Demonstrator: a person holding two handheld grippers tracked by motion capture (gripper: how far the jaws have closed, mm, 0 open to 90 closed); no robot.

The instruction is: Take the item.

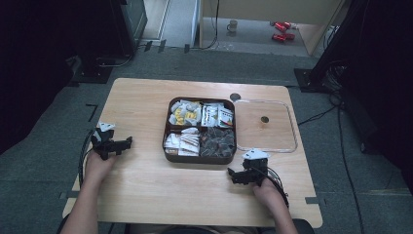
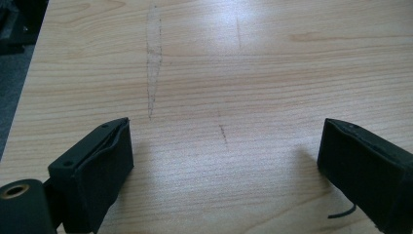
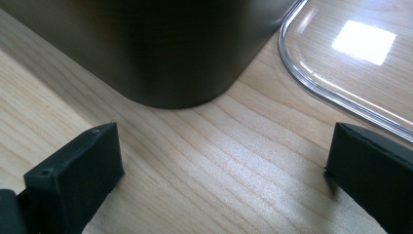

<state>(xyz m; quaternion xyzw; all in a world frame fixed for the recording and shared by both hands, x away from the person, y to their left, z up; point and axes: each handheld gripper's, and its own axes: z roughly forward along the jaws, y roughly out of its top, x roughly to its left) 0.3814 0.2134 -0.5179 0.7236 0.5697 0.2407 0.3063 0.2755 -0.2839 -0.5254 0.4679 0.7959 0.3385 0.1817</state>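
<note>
Wooden table seen from above, with a dark brown four-compartment tray at its centre. The tray's 10 o'clock compartment holds yellow-and-white packets, the 2 o'clock compartment white printed sachets, the 8 o'clock compartment pale packets, and the 4 o'clock compartment dark wrapped pieces. A clear plastic lid lies flat on the table just beside the tray, at its 3 o'clock side. The left gripper, held in the left hand, sits at 8 o'clock of the tray, well apart from it; its own view shows the jaws spread wide over bare wood, grasping nothing. The right gripper, held in the right hand, sits near the tray's 5 o'clock corner. In the right gripper view the jaws stand released, wide apart, with the tray's rounded corner at 12 o'clock and the lid's edge at 2 o'clock; nothing lies between them.
</note>
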